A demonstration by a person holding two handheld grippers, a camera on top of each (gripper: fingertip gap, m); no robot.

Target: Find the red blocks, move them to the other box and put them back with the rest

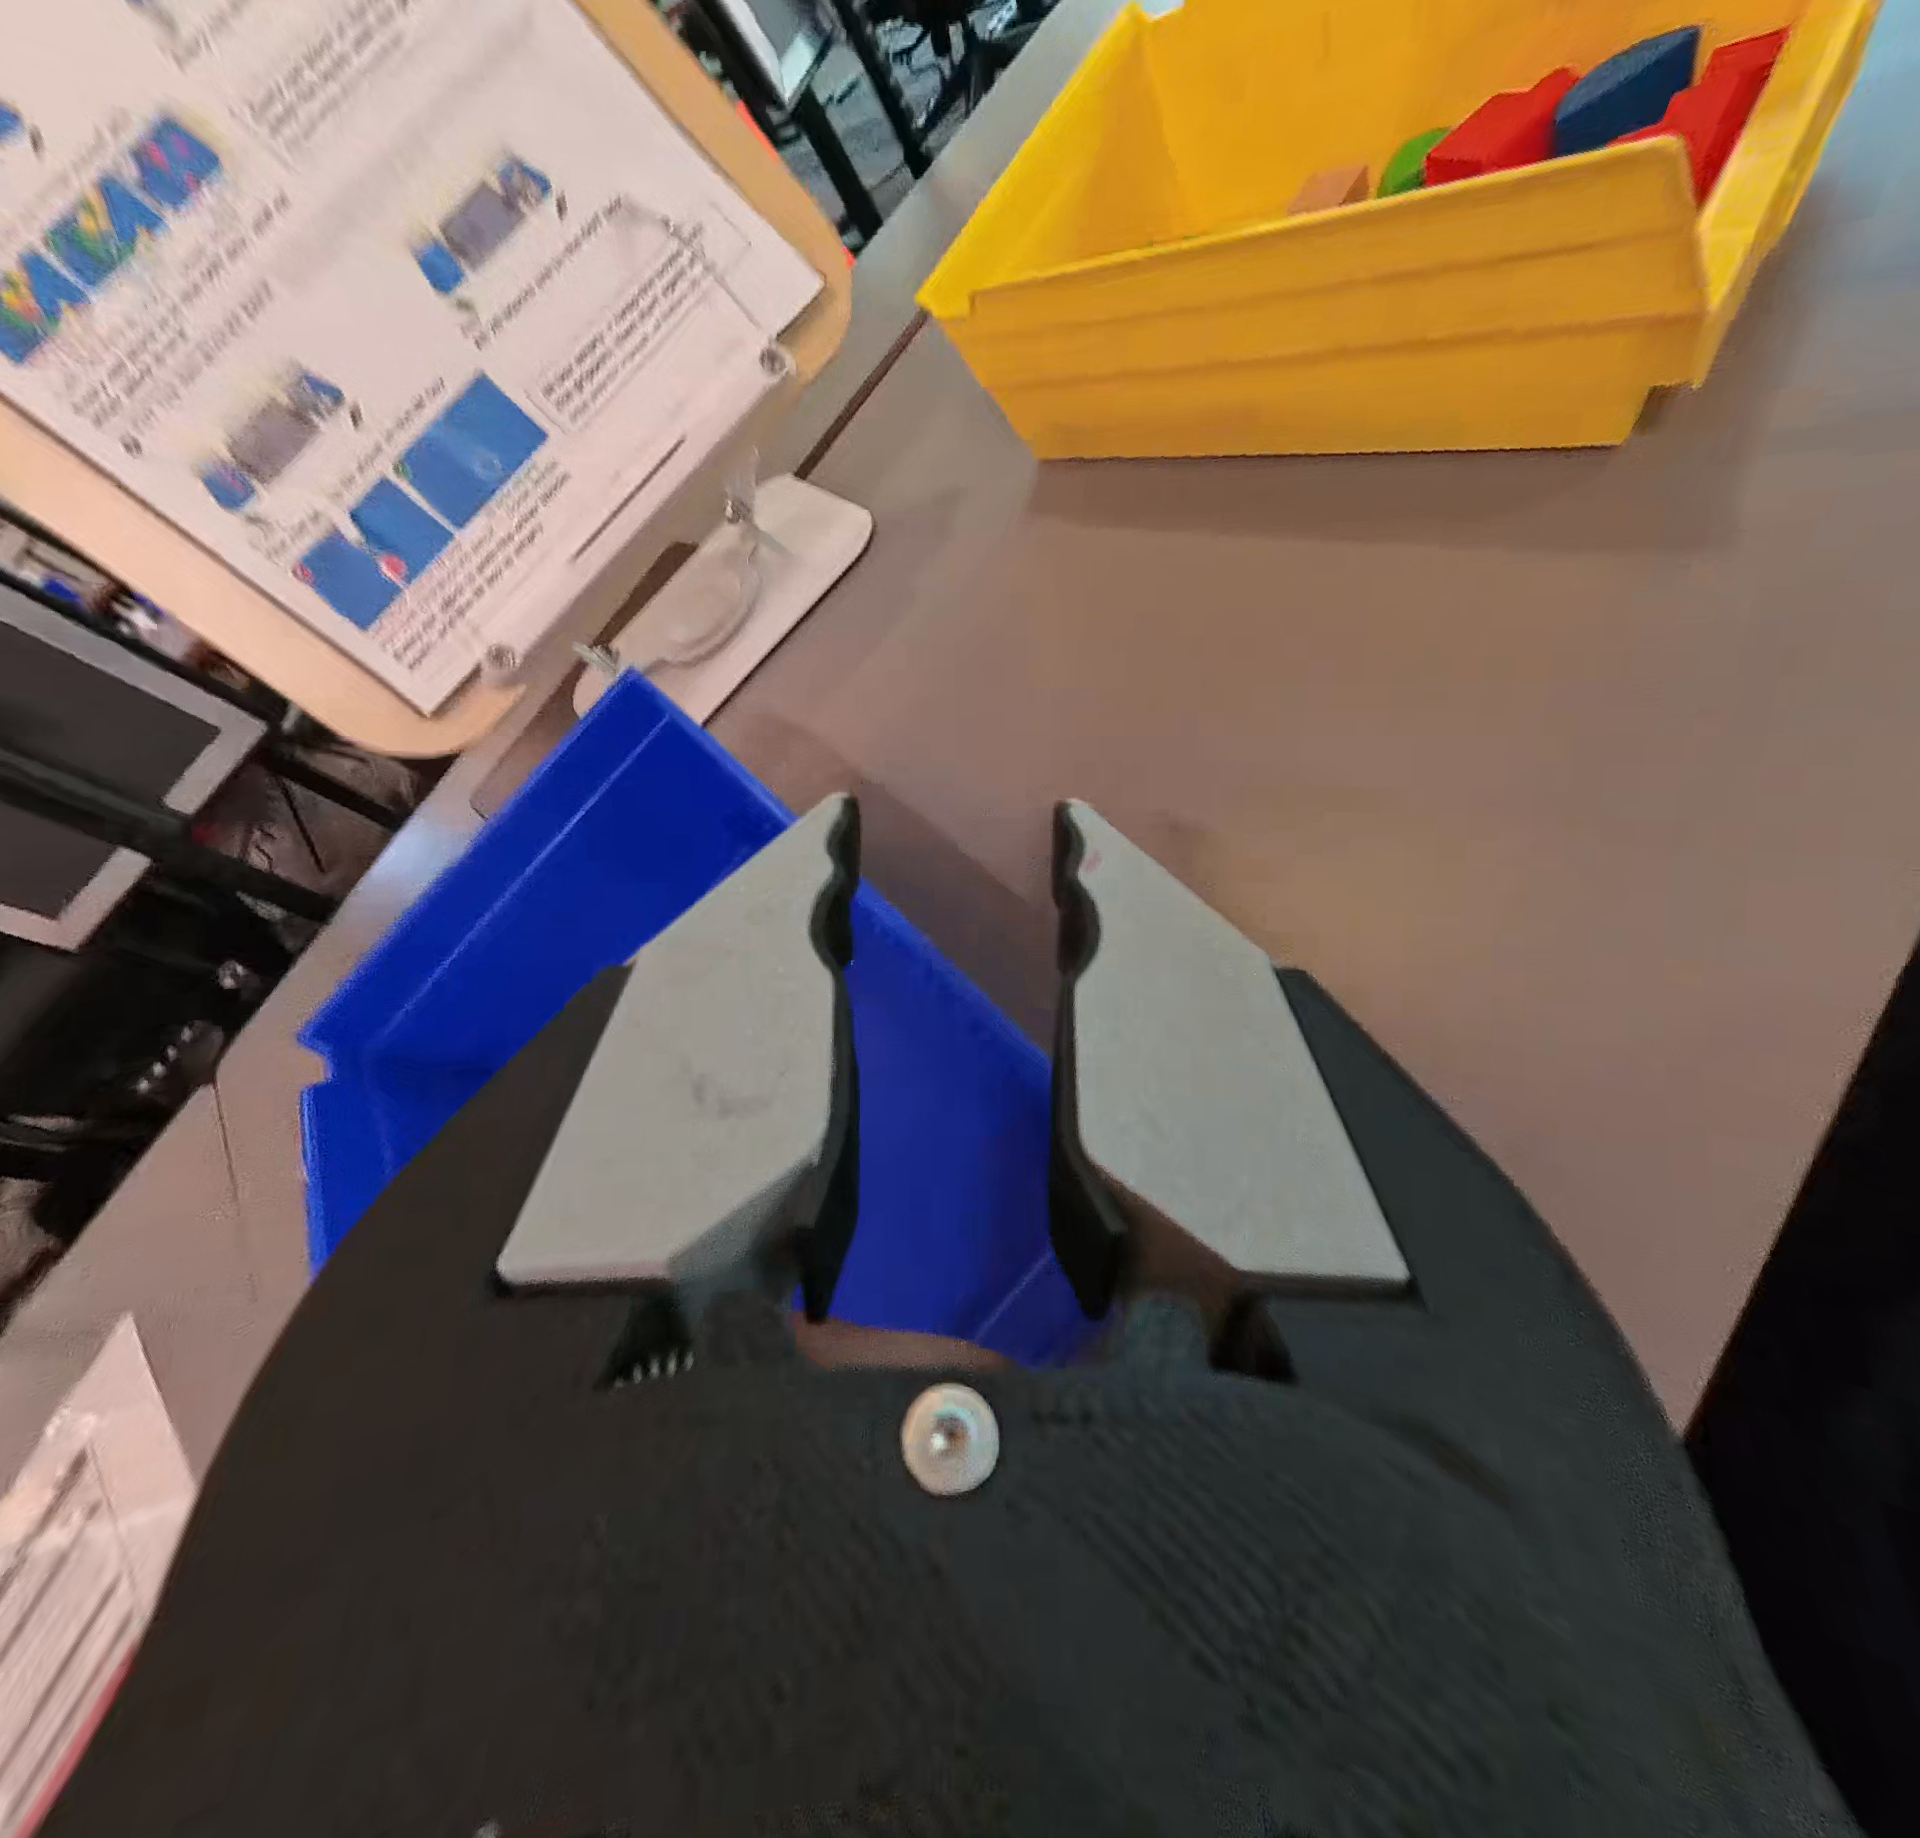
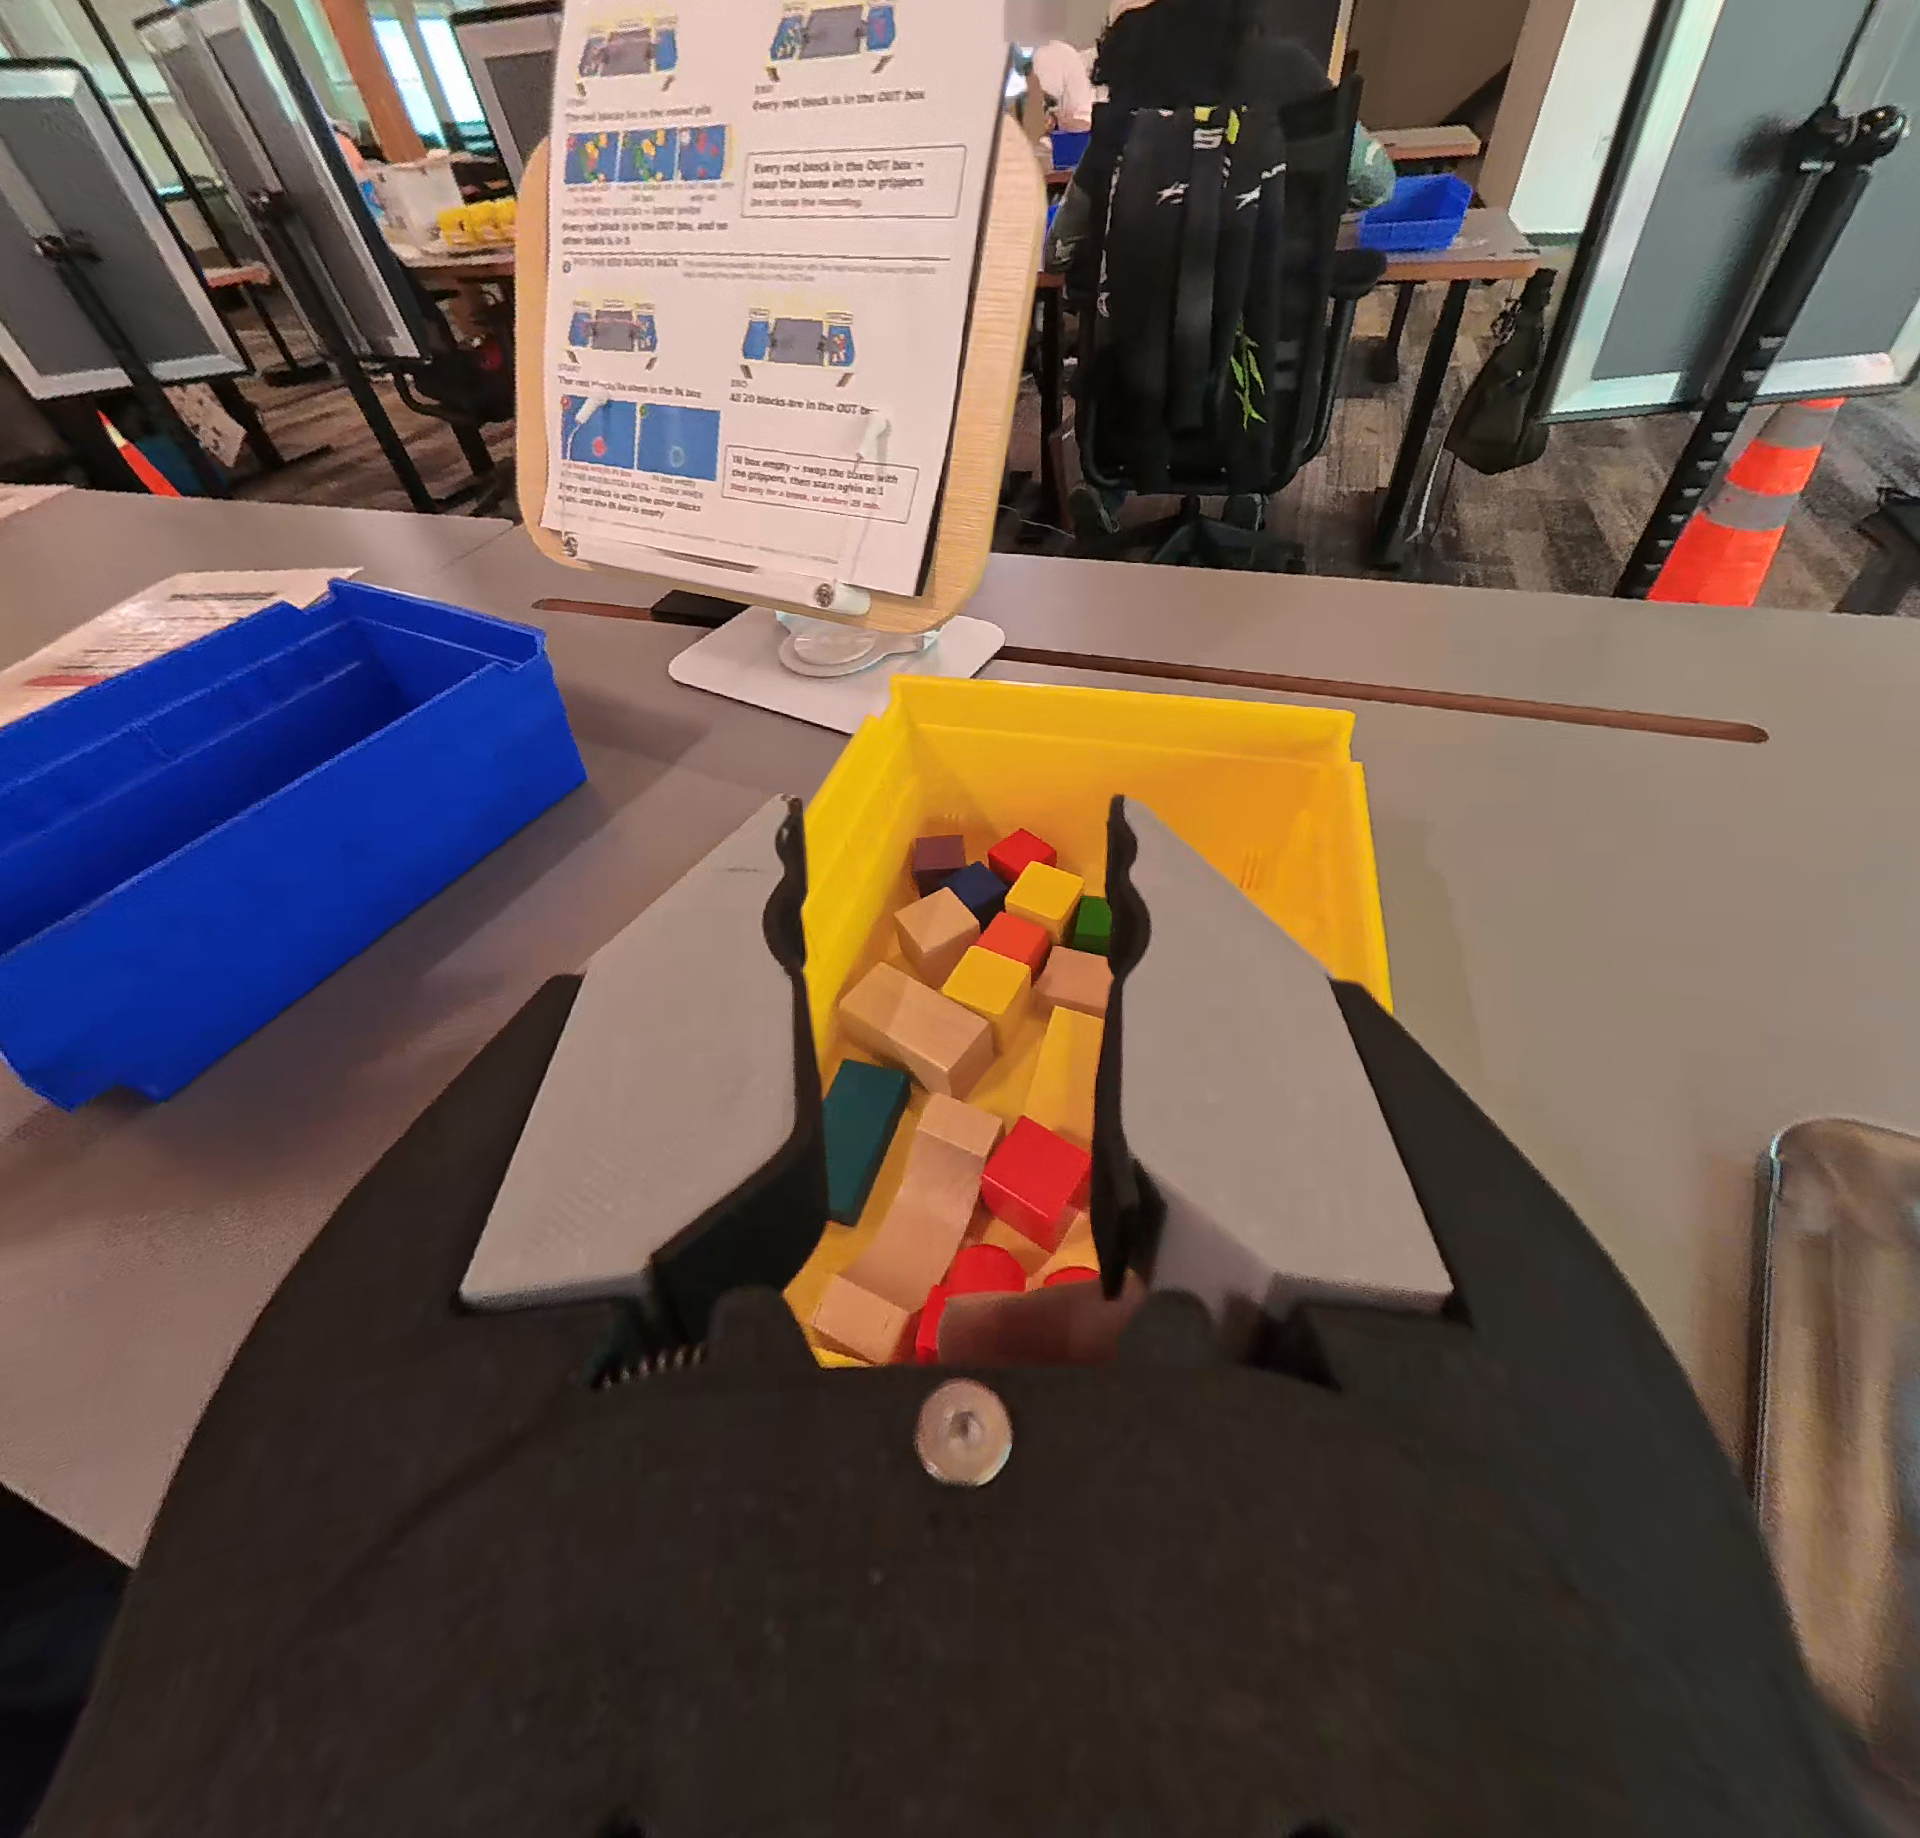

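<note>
Both our grippers carry nothing. The left gripper [image 1: 956,853] hangs with its jaws moderately apart over the near end of the blue box [image 1: 582,915], half over the box's right wall. The right gripper [image 2: 956,853] hovers above the yellow box [image 2: 1340,853], jaws wide, with the block pile showing between them. The blue box [image 2: 260,801] looks empty in the right wrist view: bare floor and walls, no block seen; the left wrist view shows only part of its inside, also bare. It sits toward the left edge of the surface [image 2: 1558,905], well apart from the yellow box, which sits mid-surface just in front of the sheet stand [image 2: 779,261]. All the blocks we can see are in the yellow box, mixed: natural wood, yellow, a teal slab, dark blue, green, purple. The reds lie among them: a red cube [image 2: 1034,1180] at the near end beside the right finger, red cylinders [image 2: 982,1269] just nearer us, partly hidden by the gripper body, a small red cube [image 2: 1013,941] mid-pile, and another [image 2: 1021,853] at the far end. From the left wrist view we also see red blocks [image 1: 1507,131] stacked beside a dark blue one. We judge that either no red has crossed yet or all are back; the pictures cannot settle which. If the first, the whole sorting is left, and the near red cube looks the readiest pick.
</note>
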